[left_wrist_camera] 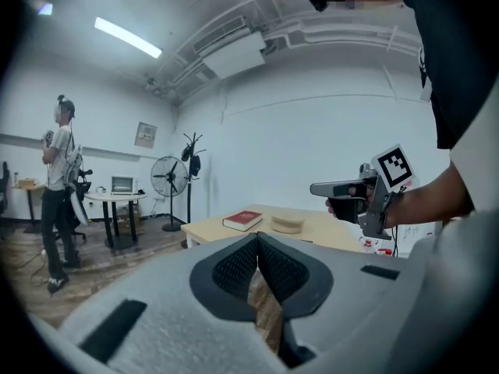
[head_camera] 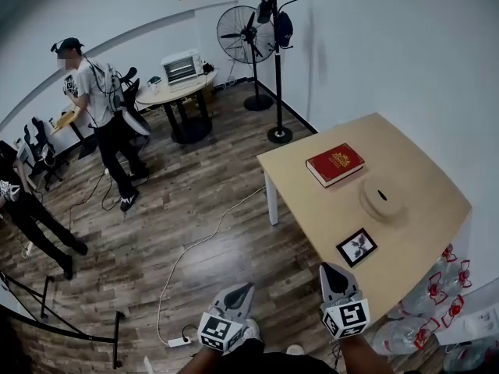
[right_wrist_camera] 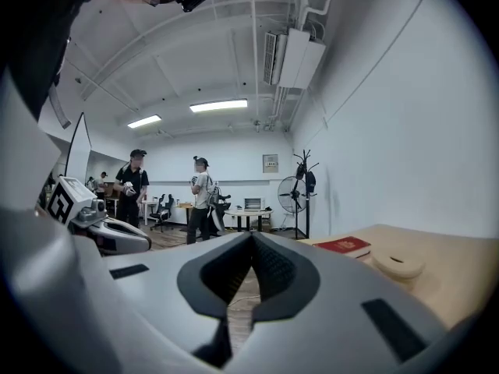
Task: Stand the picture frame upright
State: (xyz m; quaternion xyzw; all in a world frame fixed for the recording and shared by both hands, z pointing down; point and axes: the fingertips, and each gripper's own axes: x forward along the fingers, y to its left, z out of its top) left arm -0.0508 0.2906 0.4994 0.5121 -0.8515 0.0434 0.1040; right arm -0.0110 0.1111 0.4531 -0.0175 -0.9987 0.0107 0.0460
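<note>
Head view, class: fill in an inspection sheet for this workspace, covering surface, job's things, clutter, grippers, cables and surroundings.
Surface: light wooden table.
Job's things: picture frame lying flat near the table's front edge.
Clutter: red book and round wooden disc further back.
Grippers: left gripper and right gripper both shut, empty, apart from the frame.
Cables: white cable and power strip on the floor.
Surroundings: standing fan, coat stand, person in white shirt, water jugs.

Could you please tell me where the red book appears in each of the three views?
Head view: the red book lies right of centre, on the table's far half.
Left gripper view: book near picture centre, on the table's left end.
Right gripper view: book right of centre, below mid-height.
Shared landmark: the round wooden disc lying beside the book.
</note>
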